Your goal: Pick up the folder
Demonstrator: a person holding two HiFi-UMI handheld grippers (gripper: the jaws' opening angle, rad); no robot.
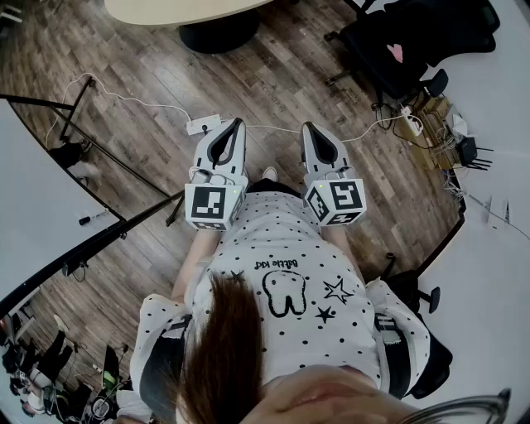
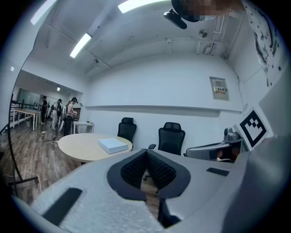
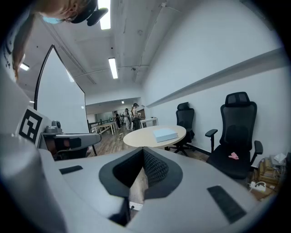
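The folder (image 2: 112,145), a pale flat slab, lies on a round beige table (image 2: 82,148) some way ahead of me. The right gripper view shows the folder (image 3: 164,134) on the same table (image 3: 145,136). In the head view only the table's near rim (image 1: 182,10) shows at the top edge. My left gripper (image 1: 238,122) and right gripper (image 1: 308,126) are held side by side in front of my body, well short of the table. The left gripper (image 2: 146,152) is shut with nothing in it. The right gripper (image 3: 143,150) is shut and empty too.
Black office chairs (image 2: 171,139) stand behind the table; another (image 3: 236,136) at the right carries a small pink thing (image 3: 233,155). A white power strip (image 1: 203,125) with cables lies on the wood floor ahead. A whiteboard on a stand (image 1: 33,207) is at my left. People stand far back.
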